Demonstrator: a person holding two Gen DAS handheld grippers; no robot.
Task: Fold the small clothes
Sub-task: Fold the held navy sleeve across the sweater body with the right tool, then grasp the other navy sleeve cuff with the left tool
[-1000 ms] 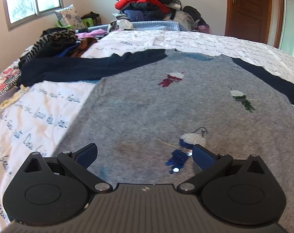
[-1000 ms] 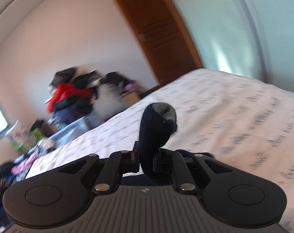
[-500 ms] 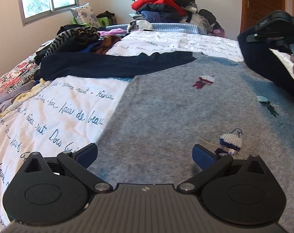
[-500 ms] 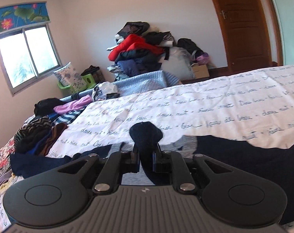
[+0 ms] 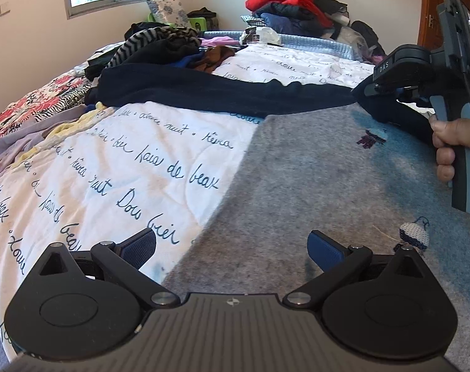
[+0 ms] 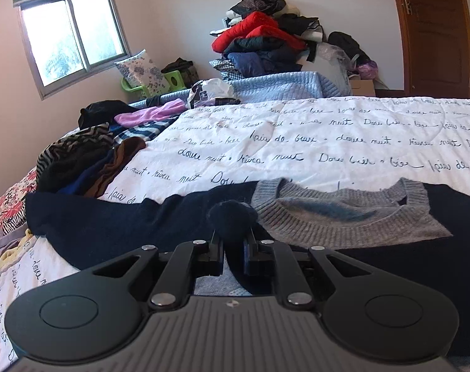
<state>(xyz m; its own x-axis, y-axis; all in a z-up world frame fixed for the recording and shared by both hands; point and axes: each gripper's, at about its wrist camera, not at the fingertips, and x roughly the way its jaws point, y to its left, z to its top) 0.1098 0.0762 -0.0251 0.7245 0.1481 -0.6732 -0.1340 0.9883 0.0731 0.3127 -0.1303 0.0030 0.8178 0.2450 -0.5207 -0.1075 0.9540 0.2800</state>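
Observation:
A grey sweater [image 5: 328, 186] with navy sleeves lies flat on the bed, its grey collar [image 6: 337, 214] toward the far side. Its left navy sleeve [image 5: 222, 93] stretches out to the left. My left gripper [image 5: 231, 246] is open and empty, low over the sweater's left hem edge. My right gripper [image 6: 233, 255] is shut on the navy right sleeve cuff [image 6: 231, 217] and holds it over the sweater's chest near the collar; it also shows in the left wrist view [image 5: 387, 91] at the right.
A white quilt with handwriting print [image 5: 126, 161] covers the bed. A heap of loose clothes [image 5: 160, 49] lies at the far left of the bed. A tall pile of clothes [image 6: 262, 43] stands beyond the bed by the wall. A wooden door [image 6: 436, 31] is at the right.
My right gripper has carried the navy sleeve leftward and down across the sweater, toward the collar. My left gripper has shifted left to the sweater's left edge and stays open.

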